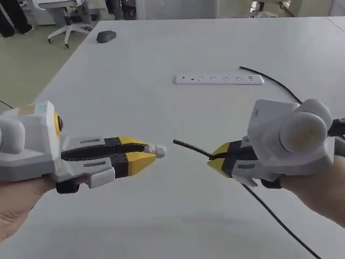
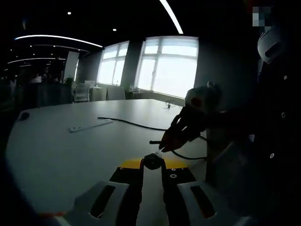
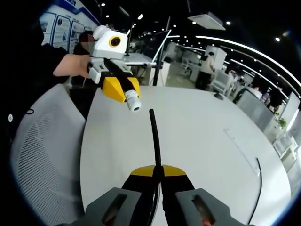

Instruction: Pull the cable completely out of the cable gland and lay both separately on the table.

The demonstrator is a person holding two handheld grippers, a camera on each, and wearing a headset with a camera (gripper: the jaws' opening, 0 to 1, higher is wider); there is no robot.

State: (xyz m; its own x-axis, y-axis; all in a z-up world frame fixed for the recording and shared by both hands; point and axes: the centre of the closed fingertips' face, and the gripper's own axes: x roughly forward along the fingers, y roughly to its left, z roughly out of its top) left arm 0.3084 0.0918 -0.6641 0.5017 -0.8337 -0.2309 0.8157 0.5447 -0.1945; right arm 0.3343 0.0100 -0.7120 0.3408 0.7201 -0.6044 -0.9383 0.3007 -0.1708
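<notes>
Counts the pull-out as done, judging by the gap: holds the white cable gland (image 1: 157, 151) pinched at the very tips of the left gripper (image 1: 146, 152), nose pointing right, and clamps the black cable (image 1: 190, 148) in the right gripper (image 1: 215, 157), with the free end poking left past the yellow jaw tips and stopping just short of the gland — near, not touching, nothing threaded through. Confirms the same from the right gripper view: looks along the cable (image 3: 155, 136) rising bare from between the closed jaws toward the cable gland (image 3: 133, 100) in the opposite claw, apart from the cable tip. Sees from the left gripper view the cable gland (image 2: 152, 161) as a dark round knob seated between the two jaws, with the right gripper (image 2: 164, 143) beyond it. Holds both pieces in the air above the white table (image 1: 161, 113), on the near side; trails the rest of the cable down and to the near right, off the bottom edge. Leaves the laying-down part undone — needs each piece lowered to the tabletop and released, set apart from one another. Offers plenty of bare surface for that between the grippers and the white power strip (image 1: 219, 79) lying farther off, with a dark mouse (image 1: 106, 36) at the far left.
</notes>
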